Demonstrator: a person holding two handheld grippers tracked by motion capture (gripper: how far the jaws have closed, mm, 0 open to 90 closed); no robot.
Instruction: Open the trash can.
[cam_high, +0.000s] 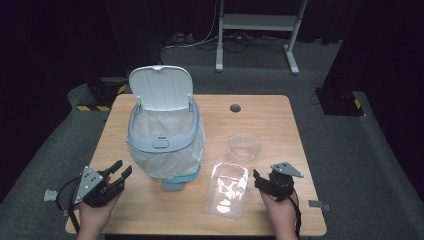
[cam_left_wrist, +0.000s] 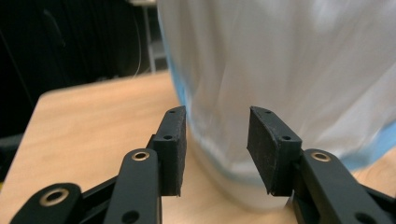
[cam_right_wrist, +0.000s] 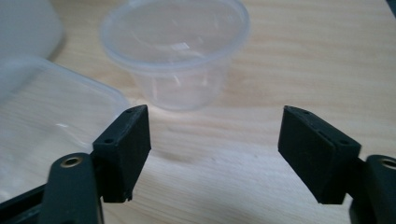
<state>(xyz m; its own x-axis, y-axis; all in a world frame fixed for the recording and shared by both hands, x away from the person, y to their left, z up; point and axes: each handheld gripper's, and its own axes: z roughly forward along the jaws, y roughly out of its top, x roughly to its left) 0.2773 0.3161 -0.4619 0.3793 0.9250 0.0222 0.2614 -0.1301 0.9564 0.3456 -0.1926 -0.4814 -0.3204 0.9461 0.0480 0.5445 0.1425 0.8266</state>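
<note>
High view: wooden table (cam_high: 280, 107) seen from above. Left gripper (cam_high: 121, 172) held low at the near left, jaws parted and empty, aimed at a lidded bin (cam_high: 165, 135) lined with a thin white bag, lid tipped up. Right gripper (cam_high: 260, 181) held at the near right, jaws spread and empty. Just left of that claw, a flat clear tray (cam_high: 227, 189); ahead of it and slightly left, a round clear cup (cam_high: 245, 146), upright, apart from the tray.

Left gripper view: black jaws moderately apart, nothing between them. Bag-covered bin wall (cam_left_wrist: 289, 70) directly ahead, close, blurred.

Right gripper view: jaws wide apart, nothing gripped. Clear cup (cam_right_wrist: 175, 51) ahead and left of the gap, mouth up. Corner of the clear tray (cam_right_wrist: 51, 116) beside and behind the left jaw.

Handling, as a judgement: cup likely very light, thin-walled, springy and slick; apt to skid or buckle under a hard squeeze. Best taken across the rim, one jaw inside and one outside, with gentle pressure. Tray probably as light and flexible; best pinched at an edge lip.
</note>
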